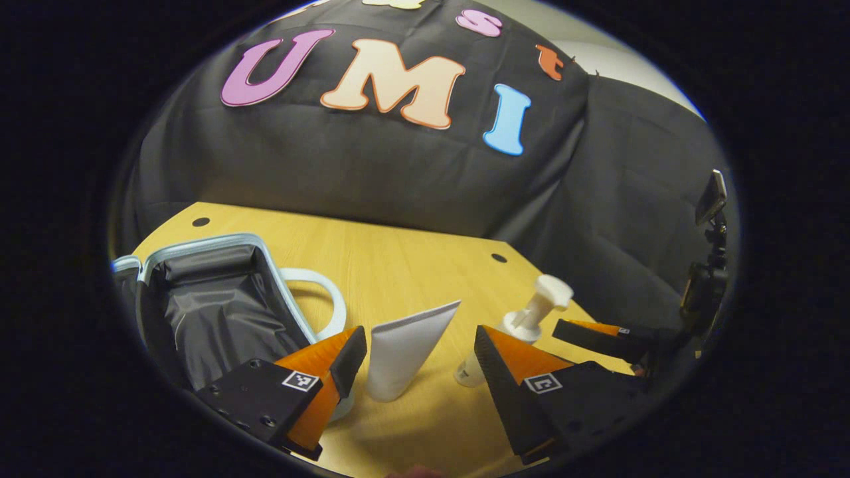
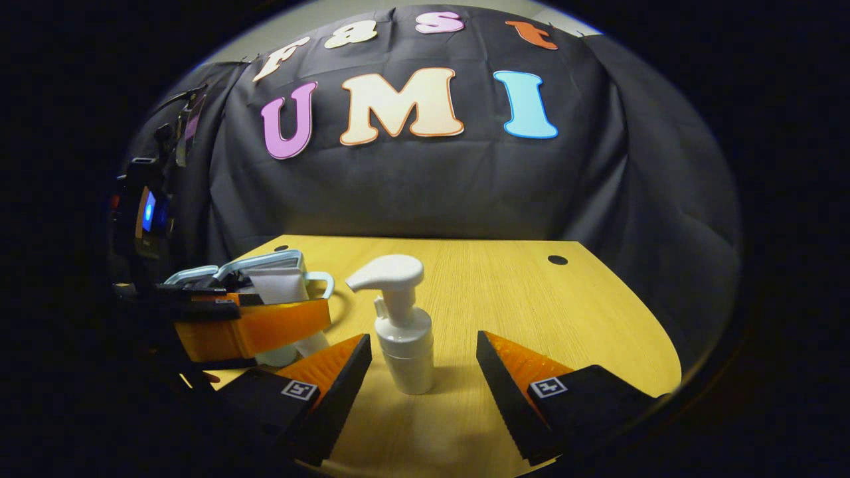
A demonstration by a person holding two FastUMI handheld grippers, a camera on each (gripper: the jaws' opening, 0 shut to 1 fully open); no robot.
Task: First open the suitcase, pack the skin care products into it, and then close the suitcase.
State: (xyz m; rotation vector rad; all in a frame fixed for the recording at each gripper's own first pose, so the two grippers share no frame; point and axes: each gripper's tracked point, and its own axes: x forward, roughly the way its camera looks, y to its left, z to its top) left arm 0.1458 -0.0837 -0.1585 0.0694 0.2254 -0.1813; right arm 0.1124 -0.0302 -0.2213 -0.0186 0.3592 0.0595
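The small suitcase [image 1: 212,312] lies open at the left, with a pale blue rim, black lining and a white handle [image 1: 319,299]. A white tube [image 1: 405,352] stands on its cap between the fingers of my left gripper [image 1: 418,345], which is open; the left finger is close to the tube and the right one is apart. A white pump bottle [image 2: 402,332] stands upright on the table between the fingers of my open right gripper [image 2: 424,348], untouched. In the right gripper view the left gripper [image 2: 252,328] sits in front of the tube [image 2: 285,285] and suitcase [image 2: 226,269].
The wooden table [image 1: 398,252] has two dark holes near its back edge and a curved front right edge. A phone on a stand [image 1: 710,199] rises at the right side. Another device with a lit screen [image 2: 149,212] stands at the left.
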